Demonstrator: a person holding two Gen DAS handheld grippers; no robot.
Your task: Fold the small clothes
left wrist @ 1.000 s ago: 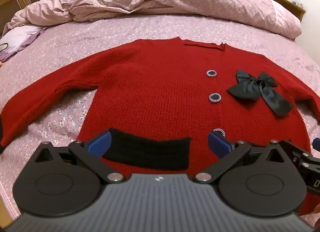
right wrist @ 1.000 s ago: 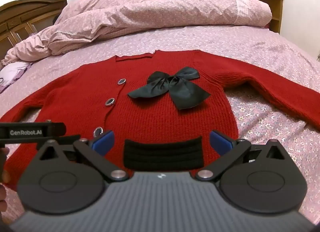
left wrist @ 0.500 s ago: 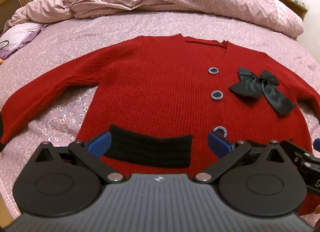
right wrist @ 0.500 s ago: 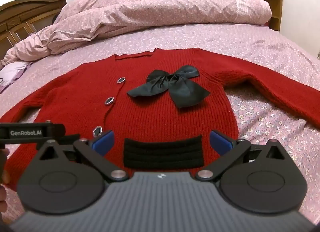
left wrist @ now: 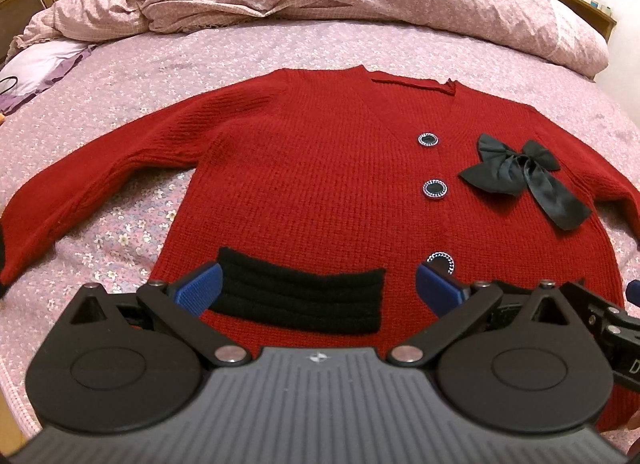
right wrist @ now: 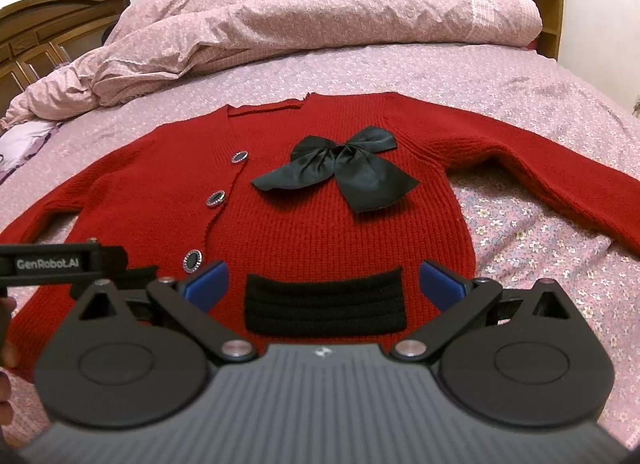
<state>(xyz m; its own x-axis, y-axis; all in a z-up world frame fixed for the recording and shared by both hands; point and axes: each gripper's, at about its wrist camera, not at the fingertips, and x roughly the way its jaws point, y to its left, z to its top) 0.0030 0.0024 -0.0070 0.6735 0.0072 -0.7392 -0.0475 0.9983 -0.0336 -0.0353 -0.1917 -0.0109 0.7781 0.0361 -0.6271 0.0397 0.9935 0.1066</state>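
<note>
Left gripper [left wrist: 318,284], right gripper [right wrist: 324,282]: wide open, empty, above cardigan [left wrist: 320,184].

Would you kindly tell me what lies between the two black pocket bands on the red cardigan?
The lowest button and the buttoned front edge lie between the bands; the left wrist view shows it beside one band.

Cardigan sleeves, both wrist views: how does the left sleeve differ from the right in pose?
The left sleeve lies in one smooth slope from shoulder to cuff, and its end with a black cuff shows at the frame edge. The right sleeve humps up near the shoulder before it slopes away, and its cuff runs out of frame. Both are red knit, spread outward from the cardigan and flat on the floral bedsheet.
</note>
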